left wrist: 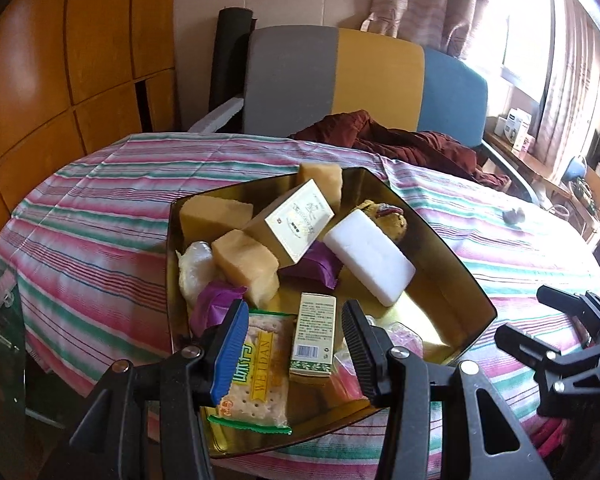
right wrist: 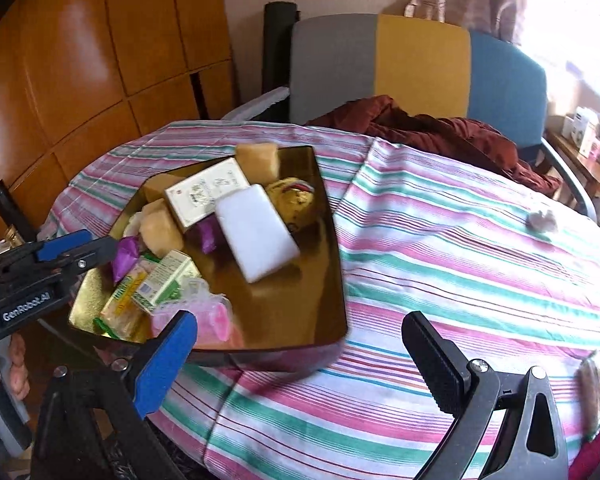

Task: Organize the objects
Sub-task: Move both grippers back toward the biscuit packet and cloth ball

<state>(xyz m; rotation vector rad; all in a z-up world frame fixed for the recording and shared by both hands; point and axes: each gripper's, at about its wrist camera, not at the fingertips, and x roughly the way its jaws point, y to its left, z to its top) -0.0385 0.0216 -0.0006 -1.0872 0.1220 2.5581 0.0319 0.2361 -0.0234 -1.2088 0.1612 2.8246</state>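
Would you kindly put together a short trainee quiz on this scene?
1. True or false: the white block lies inside the gold tray.
2. What does the tray rest on? A) bare wood B) striped cloth C) newspaper
3. Fill in: the right claw grips ____.
Key: 1 true; 2 B; 3 nothing.

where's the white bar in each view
Left wrist: the white bar lies right of centre in the gold tray, beyond the jaws.
Right wrist: the white bar lies left of centre, mid-tray.
Shared landmark: the cream printed box just left of it.
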